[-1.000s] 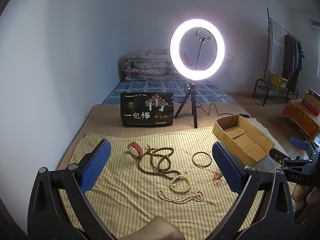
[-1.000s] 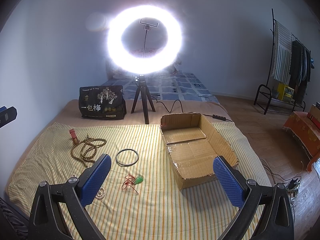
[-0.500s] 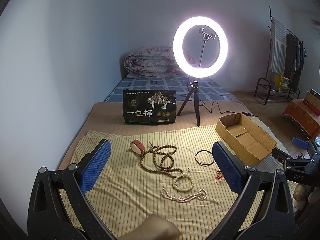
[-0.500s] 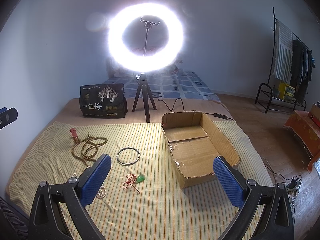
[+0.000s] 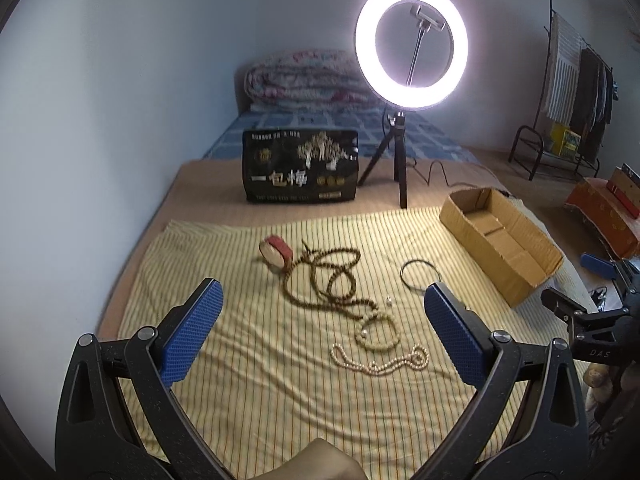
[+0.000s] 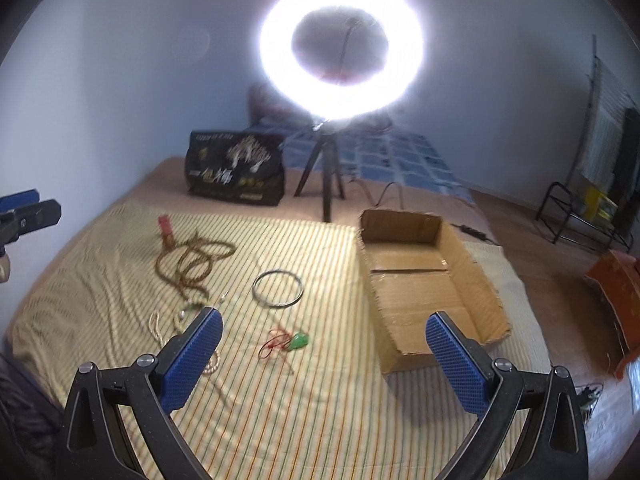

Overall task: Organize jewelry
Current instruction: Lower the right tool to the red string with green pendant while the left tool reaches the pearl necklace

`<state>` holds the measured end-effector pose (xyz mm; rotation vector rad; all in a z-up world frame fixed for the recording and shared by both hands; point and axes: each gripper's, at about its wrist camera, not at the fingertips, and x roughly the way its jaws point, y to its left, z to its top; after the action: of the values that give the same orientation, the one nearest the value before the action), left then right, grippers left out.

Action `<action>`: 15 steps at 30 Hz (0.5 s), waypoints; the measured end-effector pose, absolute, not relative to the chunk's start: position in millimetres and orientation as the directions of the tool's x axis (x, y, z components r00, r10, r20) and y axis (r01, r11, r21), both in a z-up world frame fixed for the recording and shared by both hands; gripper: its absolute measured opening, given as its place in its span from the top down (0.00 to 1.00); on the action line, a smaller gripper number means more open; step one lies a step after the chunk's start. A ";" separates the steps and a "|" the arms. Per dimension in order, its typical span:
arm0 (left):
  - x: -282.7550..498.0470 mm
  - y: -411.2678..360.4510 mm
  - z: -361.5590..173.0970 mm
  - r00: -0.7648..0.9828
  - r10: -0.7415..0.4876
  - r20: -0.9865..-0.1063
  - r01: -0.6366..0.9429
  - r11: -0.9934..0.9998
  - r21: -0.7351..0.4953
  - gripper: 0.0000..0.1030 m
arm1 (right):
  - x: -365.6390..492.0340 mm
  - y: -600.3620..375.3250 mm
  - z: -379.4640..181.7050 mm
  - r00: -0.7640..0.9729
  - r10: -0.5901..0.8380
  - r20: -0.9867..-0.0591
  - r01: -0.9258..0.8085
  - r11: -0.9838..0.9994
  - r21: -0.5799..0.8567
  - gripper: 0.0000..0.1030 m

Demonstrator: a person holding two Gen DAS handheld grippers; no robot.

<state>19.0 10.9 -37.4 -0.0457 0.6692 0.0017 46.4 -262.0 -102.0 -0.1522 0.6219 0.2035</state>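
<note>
On striped cloth [image 5: 248, 380], jewelry scattered: brown bead strand [image 5: 332, 280], pearl string [image 5: 380, 364], dark bangle [image 6: 277, 289], green pendant [image 6: 298, 341]. Cardboard box [image 6: 424, 280] seen empty. Left tongs [image 5: 322, 332] and right tongs [image 6: 320, 352] spread apart, nothing held. Pendant best pinched at stone, cord lifted clear.

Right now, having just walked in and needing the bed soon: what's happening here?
A person holds two grippers, left gripper and right gripper, both open and empty above a striped cloth. Bead strands, a pearl string, a bangle and a green pendant lie loose; the cardboard box looks empty.
</note>
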 end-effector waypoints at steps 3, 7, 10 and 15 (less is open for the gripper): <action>22.7 14.1 -44.5 0.763 -0.039 -0.646 -0.004 0.998 -0.065 0.03 | 53.1 -257.9 -110.2 0.770 0.157 -0.618 -0.268 0.959 -0.090 0.02; 32.9 12.4 -63.5 0.696 -0.092 -0.712 0.021 0.994 -0.108 0.15 | 63.5 -250.8 -120.2 0.733 0.181 -0.656 -0.323 0.941 -0.102 0.09; 37.7 4.9 -79.9 0.649 -0.116 -0.752 0.046 0.993 -0.113 0.22 | 76.7 -244.6 -132.4 0.670 0.227 -0.707 -0.390 0.917 -0.076 0.18; 48.7 -11.2 -111.8 0.535 -0.191 -0.823 0.105 0.982 -0.160 0.31 | 102.6 -233.6 -162.1 0.535 0.281 -0.797 -0.466 0.885 -0.001 0.31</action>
<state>48.7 -11.2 -111.8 -0.0950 0.9907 -0.1763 102.6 -233.6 -162.1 -0.2240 0.9033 0.4498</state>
